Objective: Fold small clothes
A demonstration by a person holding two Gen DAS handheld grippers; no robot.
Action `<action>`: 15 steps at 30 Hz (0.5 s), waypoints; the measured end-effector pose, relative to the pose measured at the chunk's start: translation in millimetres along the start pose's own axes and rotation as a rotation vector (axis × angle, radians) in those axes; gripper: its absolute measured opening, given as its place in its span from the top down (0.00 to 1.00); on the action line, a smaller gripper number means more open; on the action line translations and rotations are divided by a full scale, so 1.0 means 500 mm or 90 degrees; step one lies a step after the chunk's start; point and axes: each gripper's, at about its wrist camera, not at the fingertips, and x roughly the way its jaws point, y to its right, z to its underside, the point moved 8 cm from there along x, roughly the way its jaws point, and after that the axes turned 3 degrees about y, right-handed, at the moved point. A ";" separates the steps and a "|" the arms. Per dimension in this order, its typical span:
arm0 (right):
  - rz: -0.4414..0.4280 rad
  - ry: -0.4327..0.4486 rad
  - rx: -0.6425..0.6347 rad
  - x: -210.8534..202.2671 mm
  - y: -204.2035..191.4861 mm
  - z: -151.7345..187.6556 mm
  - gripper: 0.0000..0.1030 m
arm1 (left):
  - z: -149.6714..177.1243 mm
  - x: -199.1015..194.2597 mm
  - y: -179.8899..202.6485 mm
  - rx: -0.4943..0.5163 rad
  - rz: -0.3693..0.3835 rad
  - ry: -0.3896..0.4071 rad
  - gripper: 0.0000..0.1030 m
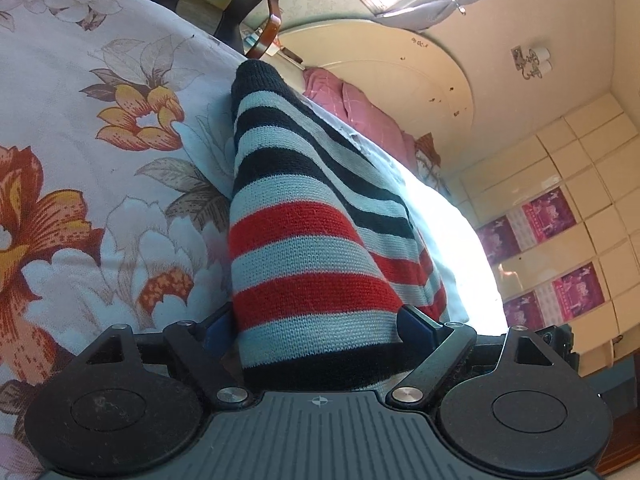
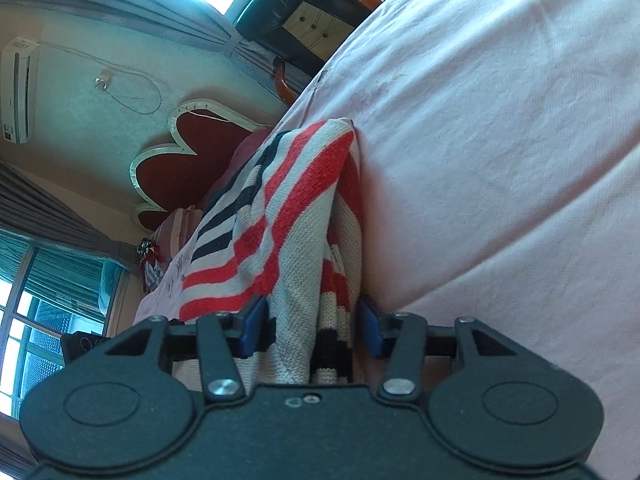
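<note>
Left wrist view: a bed (image 1: 80, 160) spread with a floral sheet (image 1: 60, 208) fills the left half, and a striped knit garment (image 1: 296, 248) in black, pale blue and red rises from the near centre toward the far bed edge. The left gripper (image 1: 316, 324) grasps the garment's near end, which is bunched between the two blue pads (image 1: 416, 320). Pink pillows (image 1: 360, 108) lie at the far side of the bed, against a cream curved headboard (image 1: 400, 64). A dark chair (image 1: 248, 0) stands at the far left.

Right wrist view: the same bed (image 2: 500, 160) appears as a plain pale pink sheet across the right half. The garment (image 2: 288, 216) drapes along its left edge, folded over itself. The right gripper (image 2: 310, 320) is clenched on the garment's near folds, blue pads (image 2: 252, 320) pressing both sides. An air conditioner (image 2: 18, 88) hangs on the far left wall.
</note>
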 end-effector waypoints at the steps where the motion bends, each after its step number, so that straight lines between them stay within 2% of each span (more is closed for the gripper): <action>1: 0.001 -0.005 -0.010 0.007 -0.006 0.000 0.50 | -0.003 0.006 0.002 0.001 0.003 -0.007 0.18; 4: -0.007 -0.017 -0.034 0.032 -0.025 0.000 0.50 | -0.009 0.032 0.004 -0.016 0.040 -0.017 0.18; 5: -0.015 -0.016 -0.038 0.037 -0.030 -0.001 0.50 | -0.009 0.037 0.002 -0.021 0.054 -0.016 0.22; 6: -0.023 -0.014 -0.035 0.039 -0.031 -0.001 0.51 | -0.008 0.042 0.001 -0.012 0.048 -0.016 0.31; 7: -0.028 -0.012 -0.032 0.039 -0.030 -0.001 0.56 | -0.003 0.047 -0.001 0.013 0.027 -0.020 0.47; 8: -0.028 -0.008 -0.035 0.036 -0.030 -0.002 0.62 | -0.001 0.048 0.003 0.032 0.021 -0.019 0.48; 11: -0.001 0.006 -0.077 0.029 -0.042 0.001 0.66 | 0.000 0.050 0.021 0.058 -0.001 -0.010 0.50; 13: 0.034 0.014 -0.118 0.028 -0.063 0.004 0.67 | -0.003 0.044 0.029 0.062 0.004 -0.001 0.53; 15: 0.034 0.026 -0.140 0.017 -0.088 0.005 0.68 | -0.004 0.036 0.039 0.068 0.008 0.002 0.54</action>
